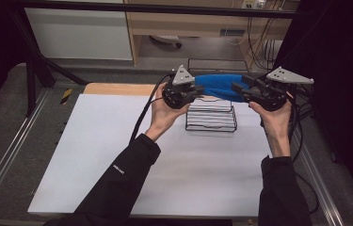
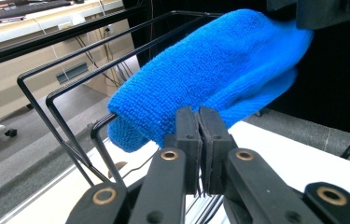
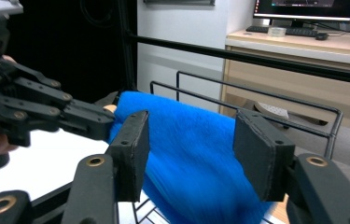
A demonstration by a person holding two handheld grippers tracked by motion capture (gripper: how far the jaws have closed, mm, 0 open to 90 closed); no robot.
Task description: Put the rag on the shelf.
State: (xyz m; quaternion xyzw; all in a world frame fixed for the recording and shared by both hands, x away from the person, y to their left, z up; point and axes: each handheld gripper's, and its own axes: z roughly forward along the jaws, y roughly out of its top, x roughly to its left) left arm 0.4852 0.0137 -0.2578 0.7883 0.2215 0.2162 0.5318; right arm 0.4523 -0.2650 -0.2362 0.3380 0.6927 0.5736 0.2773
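Note:
A blue towel (image 1: 216, 84) hangs over the top of a black wire rack (image 1: 211, 123) at the far middle of the white table (image 1: 117, 155). My left gripper (image 1: 201, 92) is at the towel's left end, and in the left gripper view its jaws (image 2: 199, 126) are pressed together on the edge of the towel (image 2: 210, 70). My right gripper (image 1: 237, 92) is at the towel's right end. In the right gripper view it (image 3: 192, 126) stands open with the towel (image 3: 191, 158) between its pads, which do not touch it. The left gripper (image 3: 100, 122) pinches the towel's far edge there.
The rack's wire rails (image 3: 275, 95) rise behind the towel. A black frame bar (image 1: 164, 8) crosses the back, with a wooden cabinet (image 1: 183, 23) and cables beyond. Grey carpet (image 1: 4, 117) flanks the table. Each gripper trails a black cable (image 1: 141, 117).

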